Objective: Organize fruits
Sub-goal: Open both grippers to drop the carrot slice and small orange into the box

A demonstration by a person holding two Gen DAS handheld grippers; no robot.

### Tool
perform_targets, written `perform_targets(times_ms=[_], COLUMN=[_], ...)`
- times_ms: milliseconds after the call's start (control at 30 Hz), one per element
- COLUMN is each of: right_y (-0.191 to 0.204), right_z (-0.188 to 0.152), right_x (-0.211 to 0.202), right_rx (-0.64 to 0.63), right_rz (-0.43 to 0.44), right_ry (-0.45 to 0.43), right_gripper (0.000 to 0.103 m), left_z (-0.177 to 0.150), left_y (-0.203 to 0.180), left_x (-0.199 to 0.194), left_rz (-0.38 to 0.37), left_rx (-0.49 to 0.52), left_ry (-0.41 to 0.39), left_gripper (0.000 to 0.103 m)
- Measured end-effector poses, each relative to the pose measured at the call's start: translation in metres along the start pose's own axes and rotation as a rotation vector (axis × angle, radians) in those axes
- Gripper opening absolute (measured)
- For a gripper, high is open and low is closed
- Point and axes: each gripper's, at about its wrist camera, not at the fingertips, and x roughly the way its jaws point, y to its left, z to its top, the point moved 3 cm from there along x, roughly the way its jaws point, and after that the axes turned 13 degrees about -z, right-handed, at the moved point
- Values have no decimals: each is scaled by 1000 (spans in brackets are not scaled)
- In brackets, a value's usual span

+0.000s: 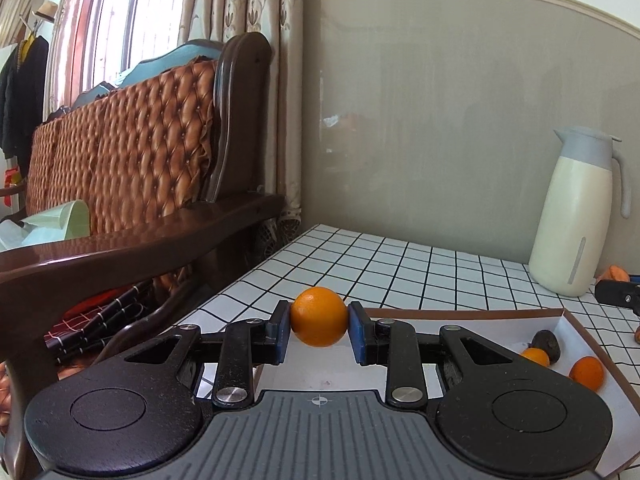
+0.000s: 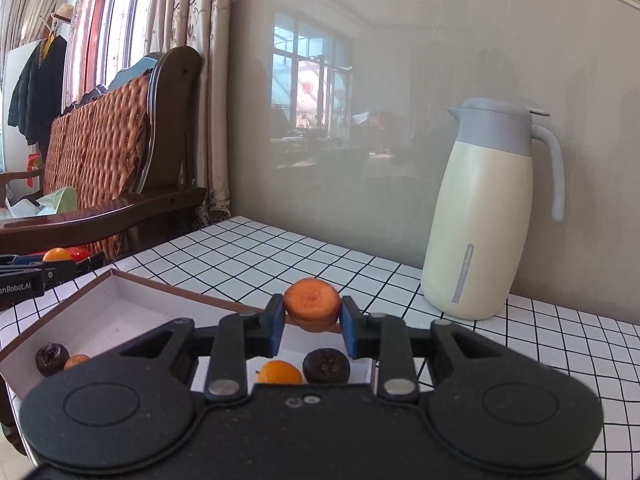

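Left wrist view: left gripper [image 1: 319, 322] clamps a round orange [image 1: 319, 316] above the shallow box [image 1: 460, 312]. Right wrist view: right gripper [image 2: 312, 314] pinches a flat orange fruit [image 2: 312, 309] over the box holding small oranges and dark fruits; cream jug [image 2: 484, 216] behind.

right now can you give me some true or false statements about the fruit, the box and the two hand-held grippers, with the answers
1. The left hand-held gripper is shut on a round orange. True.
2. The right hand-held gripper is open with nothing in it. False: it is shut on a flat-topped orange-red fruit.
3. The shallow box already holds small orange fruits and dark fruits. True: an orange fruit and a dark fruit lie in it.
4. The cream jug lies on its side. False: it stands upright on the tiled table.
5. The jug stands inside the box. False: it stands on the table outside it.
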Motion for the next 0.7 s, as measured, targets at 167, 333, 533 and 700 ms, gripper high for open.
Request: perform_targets(times_ms=[167,333,533,700], right_y=[2,4,7,4], right_z=[-1,-2,-6,-7], right_x=[11,21,32,29], right_rx=[-6,-9,-33,-20], right_rz=[1,3,-72,-72], right_ry=[20,37,41,8], right_gripper=[21,21,96,97], left_z=[2,-1,-7,-4], left_y=[1,3,4,5], left_x=[13,25,29,22], left_rz=[-7,-7,28,15], left_rx=[11,15,16,8], left_ry=[15,51,58,20], left_gripper=[31,31,103,103])
